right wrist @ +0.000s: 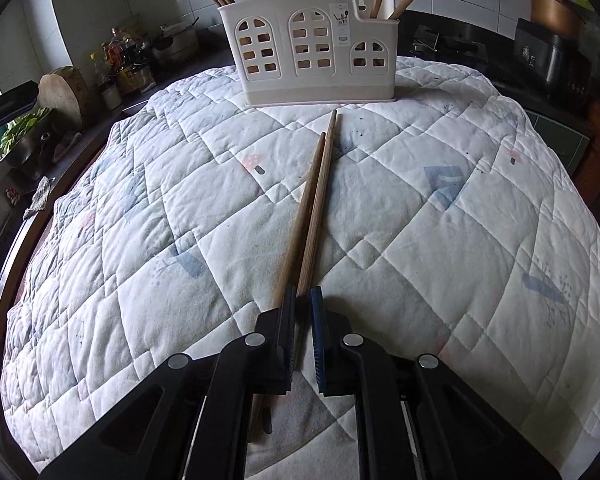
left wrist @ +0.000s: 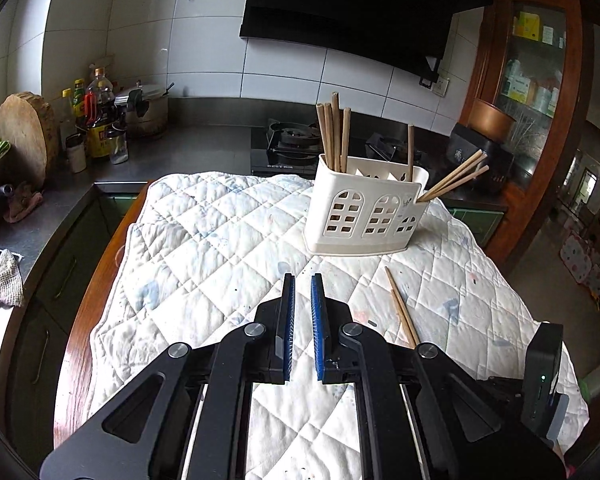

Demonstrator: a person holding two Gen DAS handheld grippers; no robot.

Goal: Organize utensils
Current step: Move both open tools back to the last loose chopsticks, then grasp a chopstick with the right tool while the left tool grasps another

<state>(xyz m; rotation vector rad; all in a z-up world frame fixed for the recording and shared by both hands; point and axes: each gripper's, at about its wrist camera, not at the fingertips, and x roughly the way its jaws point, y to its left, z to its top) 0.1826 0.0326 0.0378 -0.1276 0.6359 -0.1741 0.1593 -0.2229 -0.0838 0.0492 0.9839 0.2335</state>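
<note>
A cream utensil holder (left wrist: 364, 216) (right wrist: 312, 48) stands at the far side of a quilted cloth (left wrist: 220, 240) (right wrist: 140, 200). Several wooden chopsticks (left wrist: 334, 136) stand in its left compartment, and others lean out to the right (left wrist: 456, 176). Two loose chopsticks (right wrist: 316, 184) (left wrist: 400, 308) lie on the cloth, pointing at the holder. My right gripper (right wrist: 303, 292) is shut low over their near ends: one chopstick runs between the pads, the other passes behind the left finger. My left gripper (left wrist: 303, 280) hovers over bare cloth left of them, shut and holding nothing.
A steel counter behind holds a gas stove (left wrist: 292, 144), bottles (left wrist: 96, 120), a pot (left wrist: 144, 108) and a round wooden block (left wrist: 26, 136). A dark cooker (left wrist: 476, 152) and a wooden cabinet (left wrist: 540, 60) stand at the right. The table's wooden edge (left wrist: 84, 312) shows on the left.
</note>
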